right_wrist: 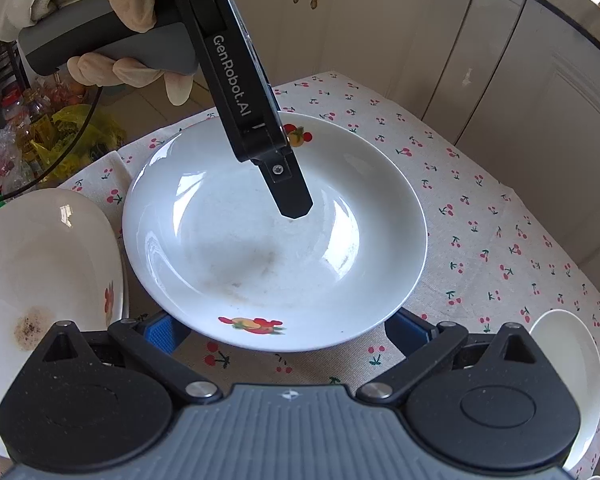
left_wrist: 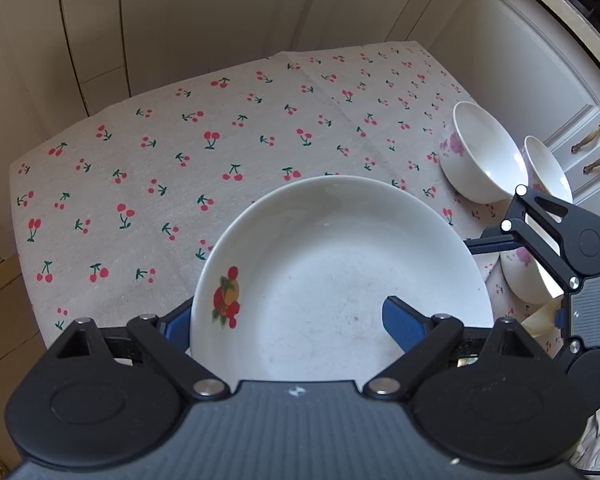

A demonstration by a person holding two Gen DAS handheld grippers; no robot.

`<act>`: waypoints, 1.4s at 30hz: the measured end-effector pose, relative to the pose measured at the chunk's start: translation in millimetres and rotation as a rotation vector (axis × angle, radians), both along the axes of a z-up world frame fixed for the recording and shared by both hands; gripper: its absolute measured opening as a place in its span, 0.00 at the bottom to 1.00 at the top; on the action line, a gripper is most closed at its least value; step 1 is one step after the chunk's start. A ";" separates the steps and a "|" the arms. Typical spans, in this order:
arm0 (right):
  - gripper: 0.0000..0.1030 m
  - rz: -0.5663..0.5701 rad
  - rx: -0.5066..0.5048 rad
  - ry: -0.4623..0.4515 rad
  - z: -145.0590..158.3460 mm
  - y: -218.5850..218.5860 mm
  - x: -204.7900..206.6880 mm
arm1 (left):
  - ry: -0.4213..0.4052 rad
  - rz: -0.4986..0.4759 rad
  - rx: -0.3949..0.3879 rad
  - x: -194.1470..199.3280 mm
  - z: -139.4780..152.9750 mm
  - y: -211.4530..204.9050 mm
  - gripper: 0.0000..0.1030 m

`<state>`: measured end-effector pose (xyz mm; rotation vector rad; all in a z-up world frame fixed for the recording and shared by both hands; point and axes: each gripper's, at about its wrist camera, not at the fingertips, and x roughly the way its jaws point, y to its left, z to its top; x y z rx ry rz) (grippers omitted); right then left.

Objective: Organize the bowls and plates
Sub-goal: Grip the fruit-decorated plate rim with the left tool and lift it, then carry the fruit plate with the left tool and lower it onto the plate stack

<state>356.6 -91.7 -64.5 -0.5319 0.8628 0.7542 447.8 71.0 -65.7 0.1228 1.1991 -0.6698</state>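
Fingers of the left gripper set wide apart, pinching nothing: one blue pad poised over the well of the plate, the other tucked mostly out of sight beneath the rim, beside the fruit print. Straddled the lip that way, by the look of it, so that closing would clamp it from above and below. Could not tell whether the plate sat on the cherry tablecloth or hung slightly lifted.

Held the right gripper at the opposite rim of the plate, jaws likewise spread, both pads half hidden under the overhanging lip. Judged this a supporting stance, ready to steady that side or take it over. Saw nothing gripped by either pair.

Found a second plate, stained near its edge, just beside the plate on the gloved hand's side. Probably meant as the base or partner for stacking.

Found the pink-flowered bowls clustered near the plate, beyond the right gripper and apart from both plates. Seemingly kept as their own group for nesting.

Judged the sorting barely begun. Expected the glazed lip to be slippery, so a square, firm closure seemed called for before any lift.
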 end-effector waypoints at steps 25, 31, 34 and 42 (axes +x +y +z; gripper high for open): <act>1.00 0.002 0.032 -0.041 45.2 -7.7 -77.1 | -0.074 0.024 -0.029 -84.8 52.4 1.9 0.90; 1.00 0.001 0.042 -0.029 41.8 -10.1 -101.3 | -0.066 0.020 -0.023 -112.2 50.3 1.2 0.90; 1.00 -0.001 0.047 -0.026 40.6 -10.7 -113.2 | -0.078 0.016 -0.008 -125.7 48.8 -0.5 0.90; 1.00 -0.004 0.051 -0.017 36.5 -12.8 -140.6 | -0.076 0.021 -0.026 -155.5 48.5 3.3 0.90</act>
